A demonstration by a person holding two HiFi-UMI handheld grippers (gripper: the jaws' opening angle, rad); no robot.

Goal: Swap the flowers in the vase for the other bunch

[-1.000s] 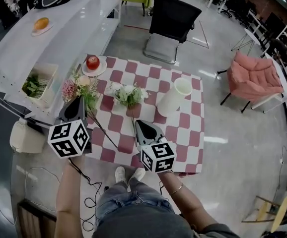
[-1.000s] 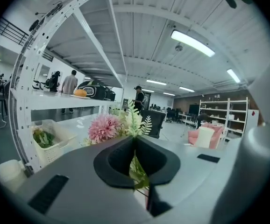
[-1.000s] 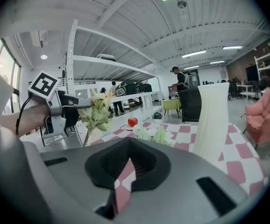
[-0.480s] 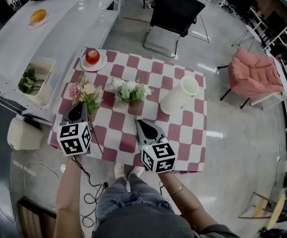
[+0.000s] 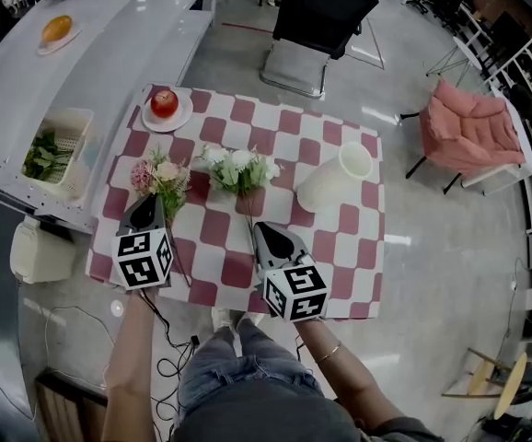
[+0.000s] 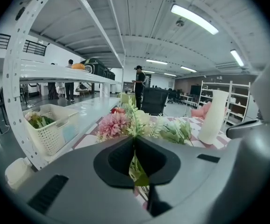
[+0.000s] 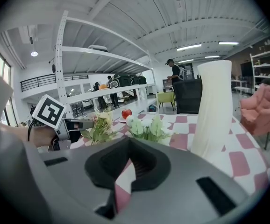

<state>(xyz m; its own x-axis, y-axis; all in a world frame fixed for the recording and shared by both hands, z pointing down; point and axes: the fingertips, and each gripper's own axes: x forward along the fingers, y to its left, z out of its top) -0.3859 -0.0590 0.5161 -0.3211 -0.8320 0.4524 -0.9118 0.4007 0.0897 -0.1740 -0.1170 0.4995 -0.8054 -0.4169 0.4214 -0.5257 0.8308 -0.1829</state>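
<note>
The pink bunch (image 5: 160, 175) hangs low over the left side of the checkered table (image 5: 335, 238). My left gripper (image 5: 146, 212) is shut on its stems, and a green stem (image 6: 136, 164) shows between the jaws. The white bunch (image 5: 238, 167) lies mid-table with its thin stem running back toward my right gripper (image 5: 266, 232). That gripper's tips meet, and only cloth shows behind them in the right gripper view. The white vase (image 5: 332, 179) stands empty at the right, tall and close in the right gripper view (image 7: 213, 108).
A red apple on a plate (image 5: 165, 105) sits at the table's far left corner. A white counter (image 5: 109, 35) runs along the left with a basket of greens (image 5: 45, 155). An office chair (image 5: 317, 17) stands beyond the table, and a pink armchair (image 5: 473, 122) to the right.
My left gripper has come down with the pink bunch, from high over the table's left edge to low above the cloth. The right gripper has barely shifted, and the white bunch still lies where it was.
</note>
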